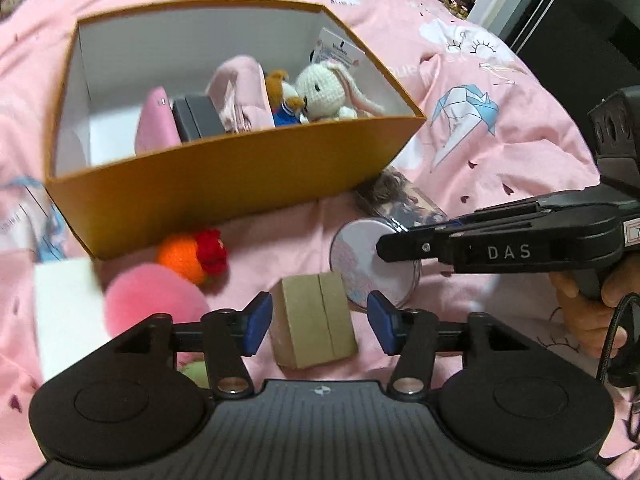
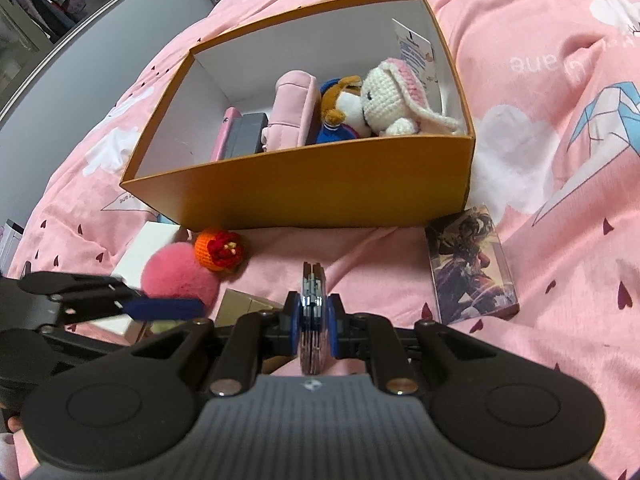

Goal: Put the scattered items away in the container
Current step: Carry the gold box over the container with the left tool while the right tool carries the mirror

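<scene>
An orange cardboard box (image 1: 224,184) (image 2: 320,196) stands on the pink bedspread and holds a white crochet rabbit (image 1: 326,90) (image 2: 394,98), a small dog toy, a pink pouch and a grey case. My left gripper (image 1: 319,322) is open, its blue pads on either side of a small brown cardboard box (image 1: 314,320), not touching it. My right gripper (image 2: 313,322) is shut on a round compact mirror (image 2: 312,312) (image 1: 360,262), held on edge just in front of the box.
In front of the box lie an orange crochet ball with a red flower (image 1: 192,258) (image 2: 220,254), a pink pompom (image 1: 154,300) (image 2: 178,280), a white box (image 1: 66,316) and a picture card pack (image 2: 472,264) (image 1: 400,198).
</scene>
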